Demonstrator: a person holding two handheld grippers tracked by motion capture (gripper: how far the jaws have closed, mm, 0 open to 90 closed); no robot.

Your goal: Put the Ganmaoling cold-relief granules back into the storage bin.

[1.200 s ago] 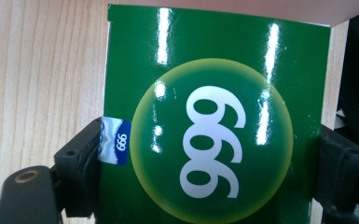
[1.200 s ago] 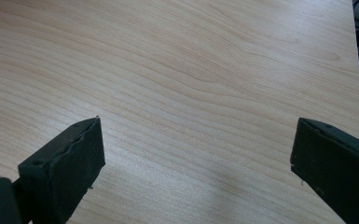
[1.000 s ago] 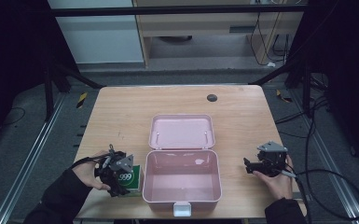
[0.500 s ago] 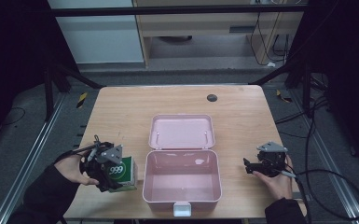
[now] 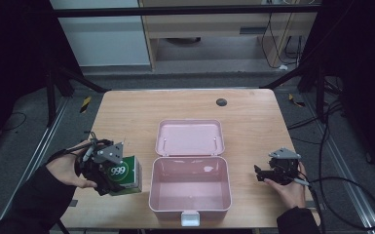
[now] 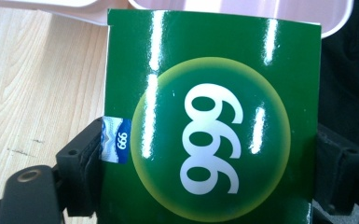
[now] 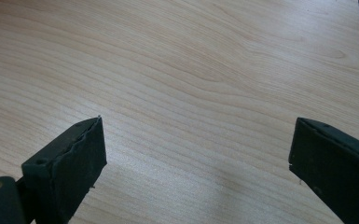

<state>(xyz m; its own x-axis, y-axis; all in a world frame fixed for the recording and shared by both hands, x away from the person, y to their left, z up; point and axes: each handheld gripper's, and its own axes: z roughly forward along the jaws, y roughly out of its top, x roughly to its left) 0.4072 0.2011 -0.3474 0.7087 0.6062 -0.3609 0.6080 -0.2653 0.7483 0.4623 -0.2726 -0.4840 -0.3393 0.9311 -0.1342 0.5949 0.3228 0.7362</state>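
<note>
Now that the left gripper (image 5: pixel 108 171), jaws clamping the green box (image 5: pixel 124 174), is lifting it off the worktop (image 5: pixel 126 117) at lower left, transfer into the pink case (image 5: pixel 190 187) is pending; right gripper (image 5: pixel 263 174) jaws are standing wide.

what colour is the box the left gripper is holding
Glossy green box with white 999 on a yellow-green circle; the left gripper view shows it best.

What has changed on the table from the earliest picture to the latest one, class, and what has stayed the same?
The left gripper, shut on the green box, has lifted it off the table beside the open pink case; in the left gripper view the box sits clamped between both jaws. The right gripper stays open in the same spot at the case's other side. The case itself has not moved.
</note>
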